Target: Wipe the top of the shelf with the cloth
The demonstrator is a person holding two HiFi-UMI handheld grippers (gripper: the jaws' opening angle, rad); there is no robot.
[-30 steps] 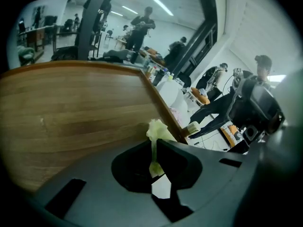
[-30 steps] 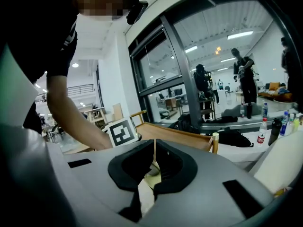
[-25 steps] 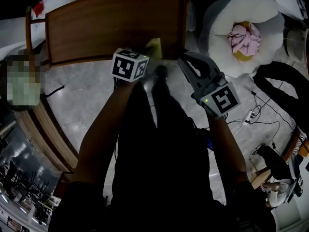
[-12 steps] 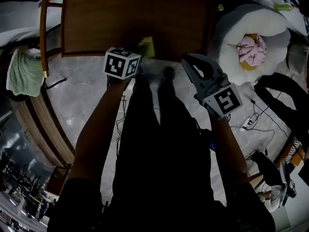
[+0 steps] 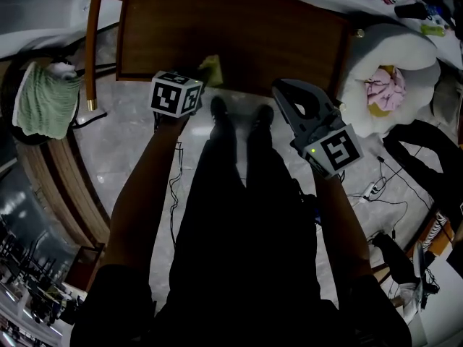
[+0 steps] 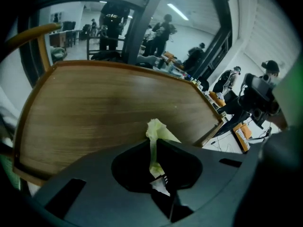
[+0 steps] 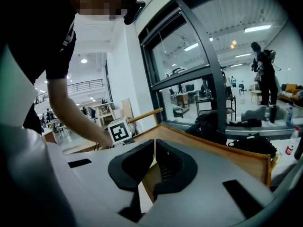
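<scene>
The shelf's brown wooden top [image 5: 246, 35] spans the upper middle of the head view and fills the left gripper view [image 6: 94, 112]. A yellow-green cloth [image 5: 211, 69] lies at the top's near edge, pinched in my left gripper [image 5: 201, 78]. In the left gripper view the cloth [image 6: 156, 134] pokes out from between the closed jaws of the gripper [image 6: 154, 148]. My right gripper [image 5: 283, 92] hangs near the front edge of the top, right of the cloth, jaws closed with nothing between them [image 7: 154, 159].
A white round cushion [image 5: 394, 71] with a pink cloth on it sits right of the shelf. A green towel [image 5: 45, 96] hangs on a rack at left. Cables [image 5: 383, 186] trail over the marble floor. People and bags stand beyond the shelf.
The head view has shifted, so the shelf and cushion sit further right in frame. The left gripper with the cloth has slid left along the front edge. The right gripper keeps its place.
</scene>
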